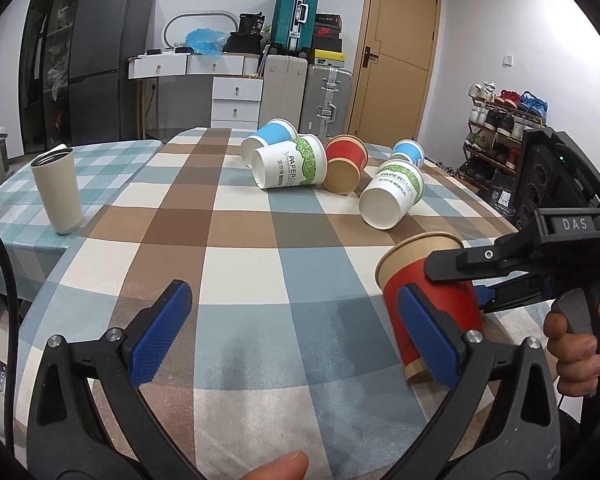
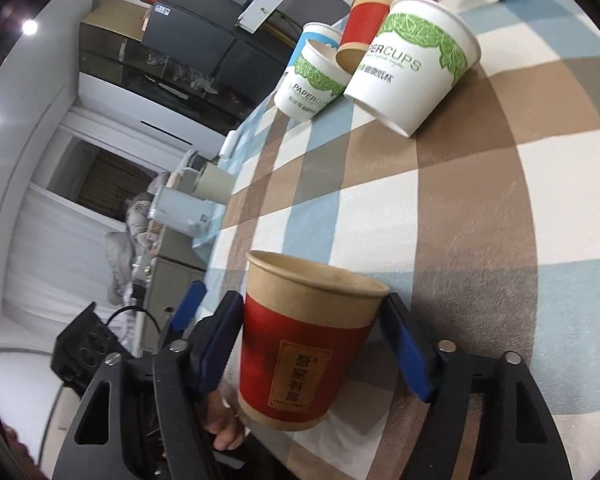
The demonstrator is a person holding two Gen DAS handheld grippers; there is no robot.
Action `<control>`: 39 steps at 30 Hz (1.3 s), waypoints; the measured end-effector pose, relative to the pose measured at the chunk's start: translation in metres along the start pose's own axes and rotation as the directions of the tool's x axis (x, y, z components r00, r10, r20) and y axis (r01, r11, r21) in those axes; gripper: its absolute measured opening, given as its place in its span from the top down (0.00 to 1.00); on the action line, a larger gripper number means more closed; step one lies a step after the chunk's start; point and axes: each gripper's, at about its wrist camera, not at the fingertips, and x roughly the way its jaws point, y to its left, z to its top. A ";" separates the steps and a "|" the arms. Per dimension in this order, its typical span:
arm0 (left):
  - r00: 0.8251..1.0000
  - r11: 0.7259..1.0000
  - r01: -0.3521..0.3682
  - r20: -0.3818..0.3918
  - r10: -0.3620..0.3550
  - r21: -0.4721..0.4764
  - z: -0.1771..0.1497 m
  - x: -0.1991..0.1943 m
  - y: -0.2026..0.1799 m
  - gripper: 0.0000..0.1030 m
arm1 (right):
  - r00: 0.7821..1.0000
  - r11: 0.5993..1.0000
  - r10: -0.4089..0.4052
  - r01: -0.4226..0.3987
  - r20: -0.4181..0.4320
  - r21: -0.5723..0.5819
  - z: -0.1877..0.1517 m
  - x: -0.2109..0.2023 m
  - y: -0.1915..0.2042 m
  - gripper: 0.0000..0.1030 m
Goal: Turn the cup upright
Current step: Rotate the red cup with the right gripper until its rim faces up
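Five paper cups [image 1: 288, 168] lie tipped on checked tablecloth [image 1: 240, 240] before door [image 1: 396, 52].

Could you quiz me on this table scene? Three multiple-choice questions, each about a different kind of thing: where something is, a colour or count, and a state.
1. Where does the beige tumbler stand?
A. at the table's left side, apart from the cups
B. among the tipped cups
C. between the left gripper's jaws

2. How many paper cups lie tipped on the tablecloth?
A. two
B. five
C. eight

3. What is the state of the red cup?
A. lying flat, untouched
B. crushed
C. gripped by the right gripper, mouth upward

Answers:
1 A: it stands alone at the left.
2 B: two blue, two white, one red lie there.
3 C: the jaws press both its sides; the left gripper is open.
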 end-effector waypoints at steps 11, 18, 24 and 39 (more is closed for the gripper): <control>1.000 1.000 -0.001 0.001 0.001 -0.006 0.001 0.002 0.001 0.01 | 0.984 0.966 -0.127 0.152 0.125 -0.210 -0.012 -0.018 0.035 0.35; 1.000 1.000 0.000 -0.001 0.000 -0.008 0.001 0.002 0.002 0.01 | 0.917 0.858 -0.248 0.358 0.313 -0.368 -0.027 -0.023 0.063 0.35; 1.000 1.000 0.000 0.000 0.000 -0.007 0.001 0.002 0.002 0.01 | 0.871 0.800 -0.239 0.427 0.429 -0.422 -0.034 -0.027 0.075 0.35; 1.000 1.000 0.001 0.003 -0.001 -0.013 0.001 0.002 0.003 0.01 | 0.760 0.695 -0.219 0.562 0.612 -0.448 -0.049 -0.030 0.086 0.35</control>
